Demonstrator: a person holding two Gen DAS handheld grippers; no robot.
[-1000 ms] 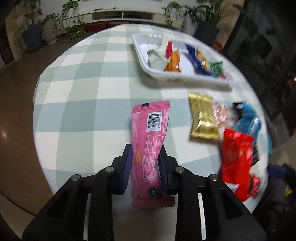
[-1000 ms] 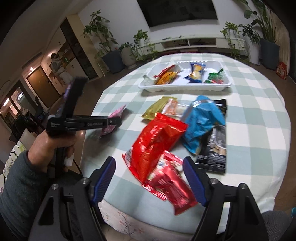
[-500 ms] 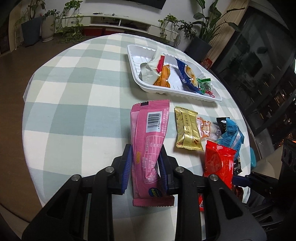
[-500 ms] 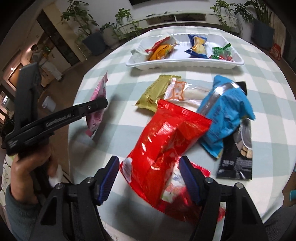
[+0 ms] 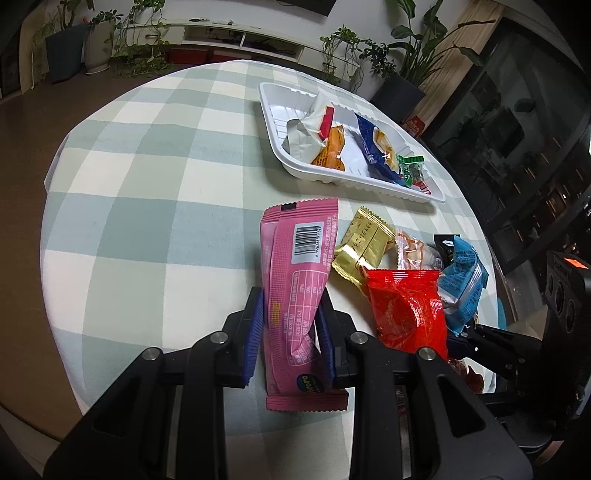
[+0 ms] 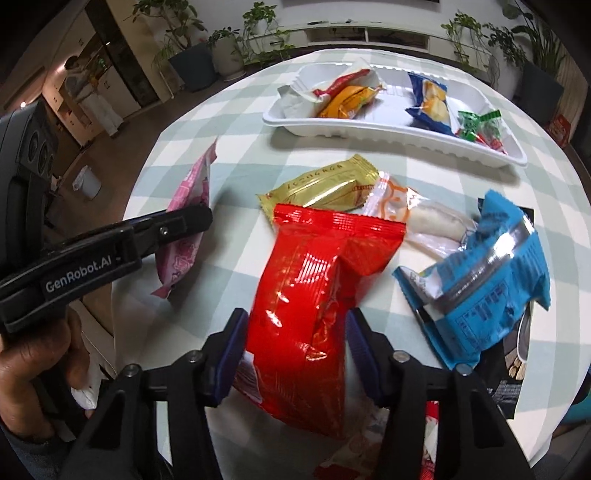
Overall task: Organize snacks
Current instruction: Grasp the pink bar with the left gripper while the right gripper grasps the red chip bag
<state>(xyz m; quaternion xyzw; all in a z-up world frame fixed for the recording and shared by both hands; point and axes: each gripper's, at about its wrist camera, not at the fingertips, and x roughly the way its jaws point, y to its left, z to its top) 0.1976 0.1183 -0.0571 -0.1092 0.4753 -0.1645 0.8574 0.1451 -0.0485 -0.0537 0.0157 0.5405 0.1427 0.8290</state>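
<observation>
Covering the round desk (image 5: 155, 206) is a cloth of pale green and white checks, its edge curving off to brown floor at the left of the left wrist view. Potted plants (image 5: 92, 40) and a low white cabinet (image 5: 236, 33) line the far wall at the top of both views, and dark glass fills the right side. A white tray (image 5: 354, 177) sits toward the upper right of the desk with several small packets inside. Loose snacks lie below it: a gold packet (image 5: 362, 247), a clear orange-printed one (image 6: 417, 218) and a blue packet (image 6: 487, 269). The left gripper (image 5: 290, 332) has its jaws pinching a pink packet (image 5: 295, 280), held above the cloth at centre frame. The right gripper (image 6: 293, 350), low in its own view, has its jaws closing around a red packet (image 6: 317, 295), its pads at the packet's sides.
</observation>
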